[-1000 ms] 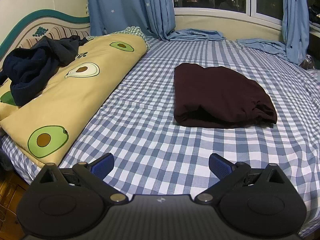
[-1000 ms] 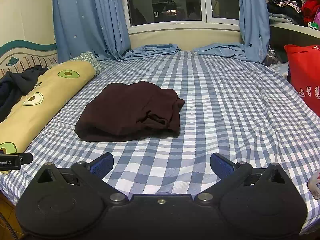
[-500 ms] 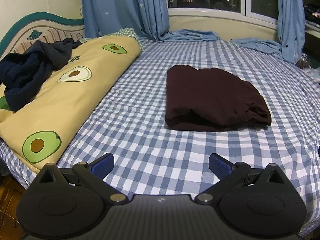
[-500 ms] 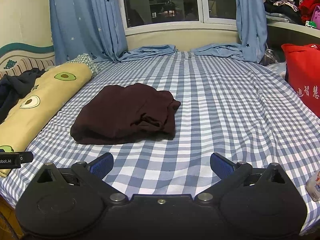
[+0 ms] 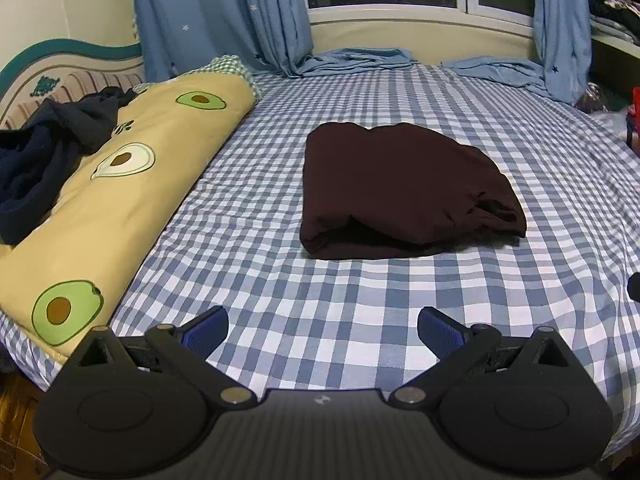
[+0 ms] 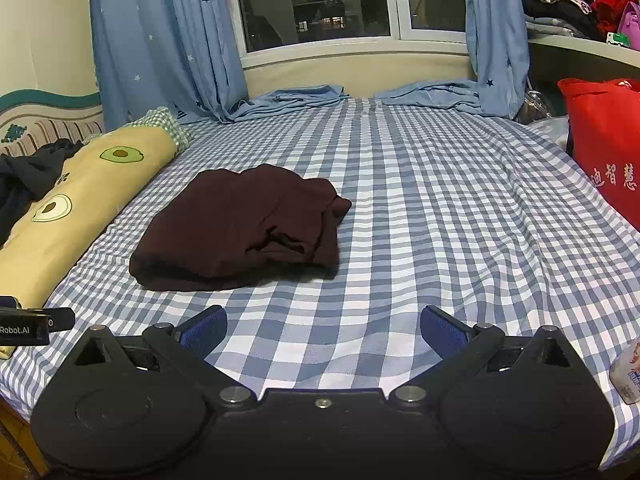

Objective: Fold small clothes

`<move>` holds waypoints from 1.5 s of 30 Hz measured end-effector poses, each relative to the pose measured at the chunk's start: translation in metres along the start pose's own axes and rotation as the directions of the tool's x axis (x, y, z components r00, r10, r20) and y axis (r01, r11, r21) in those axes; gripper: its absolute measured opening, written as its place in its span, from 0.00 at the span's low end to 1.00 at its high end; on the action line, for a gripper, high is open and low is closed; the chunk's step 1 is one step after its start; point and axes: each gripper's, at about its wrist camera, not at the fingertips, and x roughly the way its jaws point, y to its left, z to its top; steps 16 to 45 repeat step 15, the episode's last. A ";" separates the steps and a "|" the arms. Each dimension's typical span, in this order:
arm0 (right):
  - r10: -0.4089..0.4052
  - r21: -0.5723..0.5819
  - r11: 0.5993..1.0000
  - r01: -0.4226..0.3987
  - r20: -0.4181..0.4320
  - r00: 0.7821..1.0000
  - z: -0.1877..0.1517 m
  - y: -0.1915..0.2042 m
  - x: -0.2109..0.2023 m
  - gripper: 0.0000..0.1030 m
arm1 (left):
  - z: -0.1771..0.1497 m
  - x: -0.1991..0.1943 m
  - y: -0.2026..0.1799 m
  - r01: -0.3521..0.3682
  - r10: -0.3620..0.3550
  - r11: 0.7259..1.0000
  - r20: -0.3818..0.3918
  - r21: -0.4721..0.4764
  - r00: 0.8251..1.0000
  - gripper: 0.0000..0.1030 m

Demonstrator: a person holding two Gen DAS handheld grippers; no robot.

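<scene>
A dark maroon garment (image 5: 396, 190) lies folded into a compact bundle on the blue checked bed sheet (image 5: 320, 292); the right wrist view shows the same garment (image 6: 240, 228) left of centre. My left gripper (image 5: 322, 330) hovers over the sheet near the bed's front edge, open and empty, well short of the garment. Open and empty too, my right gripper (image 6: 323, 328) sits near the front edge, to the right of the bundle. The left gripper's body (image 6: 28, 326) pokes in at the left border of the right wrist view.
A yellow avocado-print quilt (image 5: 120, 184) runs along the left side with a dark navy garment (image 5: 44, 152) heaped on it. Blue curtains (image 6: 160, 40) and a window stand behind the bed. A red bag (image 6: 604, 148) sits at the right; a small bottle (image 6: 628, 372) is near the front right.
Both grippers have drifted, so the maroon bundle sits slightly further left and nearer in each view. The garment itself has not moved, and both grippers stay open.
</scene>
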 end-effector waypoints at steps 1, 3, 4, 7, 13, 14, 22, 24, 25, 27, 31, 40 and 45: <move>-0.003 0.002 1.000 0.003 -0.002 1.000 0.000 -0.001 0.001 0.99 | 0.001 0.001 -0.001 -0.001 0.001 1.000 0.001 0.006 1.000 0.99; -0.009 0.011 1.000 0.009 -0.005 1.000 0.001 -0.004 0.002 0.99 | 0.002 0.003 -0.004 -0.001 0.001 1.000 0.001 0.016 1.000 0.99; -0.012 0.015 1.000 0.012 -0.007 1.000 0.001 -0.004 0.003 0.99 | 0.003 0.004 -0.006 0.000 0.000 1.000 0.000 0.020 1.000 0.99; -0.019 0.020 1.000 0.019 -0.009 1.000 0.002 -0.007 0.006 0.99 | 0.006 0.007 -0.009 0.004 -0.004 1.000 0.000 0.026 1.000 0.99; -0.032 0.027 0.999 0.032 -0.020 0.999 0.005 -0.009 0.012 0.99 | 0.013 0.016 -0.014 0.012 -0.011 0.999 -0.010 0.035 1.000 0.99; -0.035 0.030 0.999 0.036 -0.023 0.999 0.005 -0.009 0.014 0.99 | 0.015 0.017 -0.015 0.013 -0.013 0.999 -0.013 0.036 1.000 0.99; -0.039 0.033 0.999 0.040 -0.026 0.999 0.006 -0.009 0.015 0.99 | 0.016 0.019 -0.015 0.015 -0.014 0.999 -0.016 0.039 1.000 0.99; -0.039 0.033 0.999 0.040 -0.026 0.999 0.006 -0.009 0.015 0.99 | 0.016 0.019 -0.015 0.015 -0.014 0.999 -0.016 0.039 1.000 0.99; -0.039 0.033 0.999 0.040 -0.026 0.999 0.006 -0.009 0.015 0.99 | 0.016 0.019 -0.015 0.015 -0.014 0.999 -0.016 0.039 1.000 0.99; -0.039 0.033 0.999 0.040 -0.026 0.999 0.006 -0.009 0.015 0.99 | 0.016 0.019 -0.015 0.015 -0.014 0.999 -0.016 0.039 1.000 0.99; -0.039 0.033 0.999 0.040 -0.026 0.999 0.006 -0.009 0.015 0.99 | 0.016 0.019 -0.015 0.015 -0.014 0.999 -0.016 0.039 1.000 0.99; -0.039 0.033 0.999 0.040 -0.026 0.999 0.006 -0.009 0.015 0.99 | 0.016 0.019 -0.015 0.015 -0.014 0.999 -0.016 0.039 1.000 0.99; -0.039 0.033 0.999 0.040 -0.026 0.999 0.006 -0.009 0.015 0.99 | 0.016 0.019 -0.015 0.015 -0.014 0.999 -0.016 0.039 1.000 0.99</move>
